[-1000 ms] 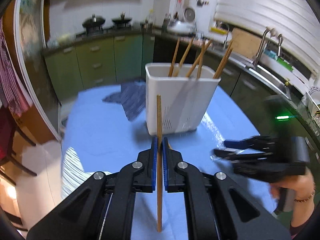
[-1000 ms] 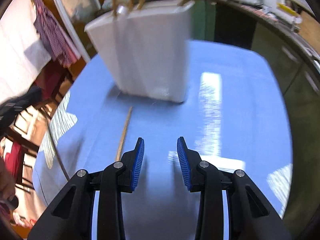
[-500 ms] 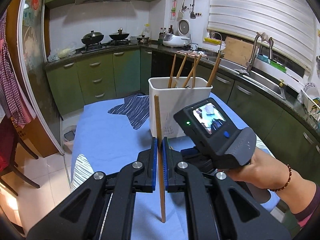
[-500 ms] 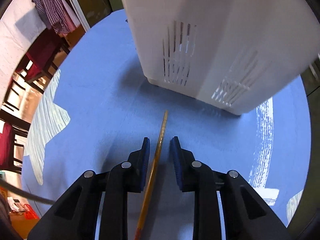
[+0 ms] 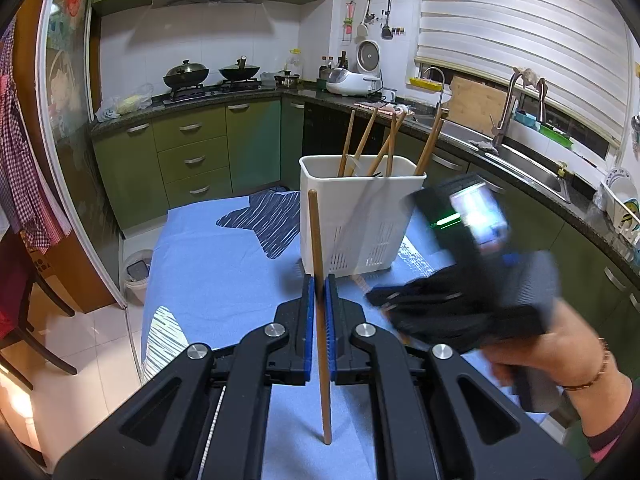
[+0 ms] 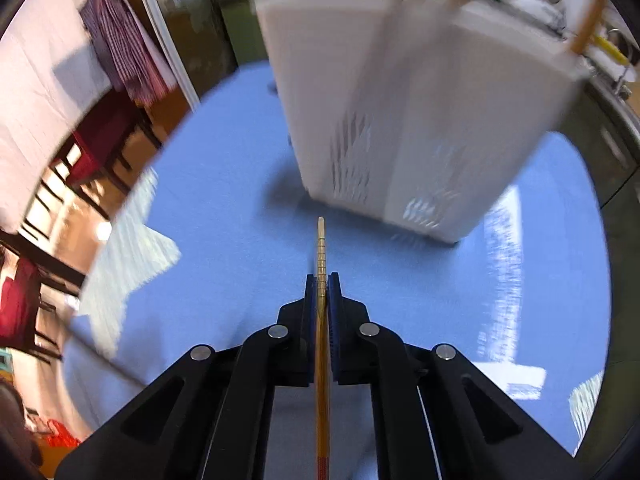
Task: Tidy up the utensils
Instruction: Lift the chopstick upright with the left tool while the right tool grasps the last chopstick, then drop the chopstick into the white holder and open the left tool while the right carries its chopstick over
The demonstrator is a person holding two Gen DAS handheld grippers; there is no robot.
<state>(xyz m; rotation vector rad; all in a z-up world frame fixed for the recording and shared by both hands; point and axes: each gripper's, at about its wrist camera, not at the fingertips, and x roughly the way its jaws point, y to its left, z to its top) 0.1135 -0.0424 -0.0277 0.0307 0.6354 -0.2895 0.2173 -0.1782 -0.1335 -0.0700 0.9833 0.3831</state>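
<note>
The left gripper (image 5: 319, 292) has its jaws closed on a plain brown chopstick (image 5: 319, 280), which stands upright between them, reaching above and below. The right gripper (image 6: 322, 292) has its jaws clamped on a golden, ridged chopstick (image 6: 321, 248) pointing straight ahead past the tips. Beyond both jaws a white slotted holder (image 5: 362, 224) stands on the blue table (image 5: 224, 256), with more chopsticks (image 5: 362, 144) in it.

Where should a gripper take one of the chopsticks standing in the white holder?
On the bare upper shaft above the holder rim, coming from above. The chopsticks lean against each other, lower halves hidden inside, so pick the right-most one, which stands apart.
</note>
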